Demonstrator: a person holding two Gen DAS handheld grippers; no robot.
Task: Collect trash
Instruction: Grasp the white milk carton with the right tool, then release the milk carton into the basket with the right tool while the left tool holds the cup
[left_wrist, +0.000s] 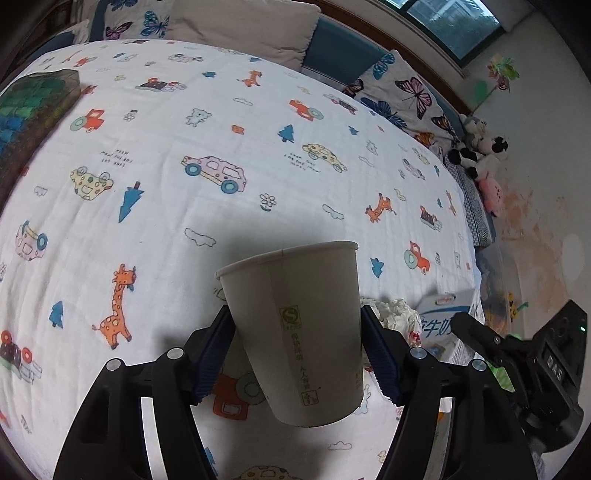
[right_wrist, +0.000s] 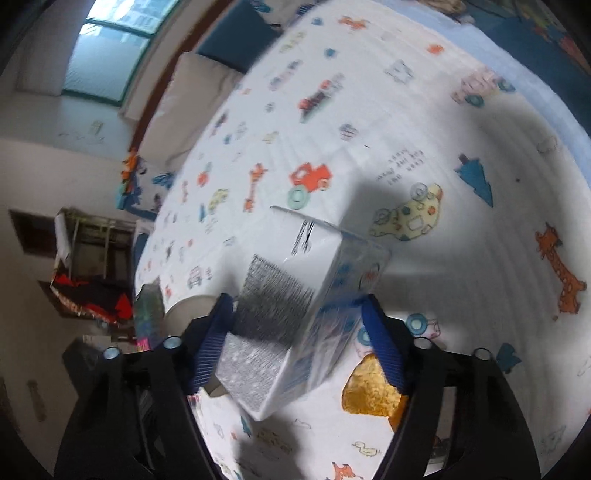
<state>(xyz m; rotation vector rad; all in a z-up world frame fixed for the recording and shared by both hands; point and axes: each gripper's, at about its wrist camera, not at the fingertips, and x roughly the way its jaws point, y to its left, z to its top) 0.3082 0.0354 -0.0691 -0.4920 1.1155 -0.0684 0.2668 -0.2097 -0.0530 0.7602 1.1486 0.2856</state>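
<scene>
- The left gripper (left_wrist: 295, 354) clamps a plain beige paper cup (left_wrist: 295, 332) between its blue ribbed pads, holding it tilted above the white bedsheet printed with cars and giraffes (left_wrist: 166, 147).
- The right gripper (right_wrist: 297, 345) has its blue pads against both sides of a white milk carton with blue print (right_wrist: 295, 314), lifted at a slant over the sheet.
- A crumpled white tissue (left_wrist: 397, 314) lies on the bed just beside the cup.
- A crumpled golden wrapper (right_wrist: 369, 391) lies under the right finger.
</scene>
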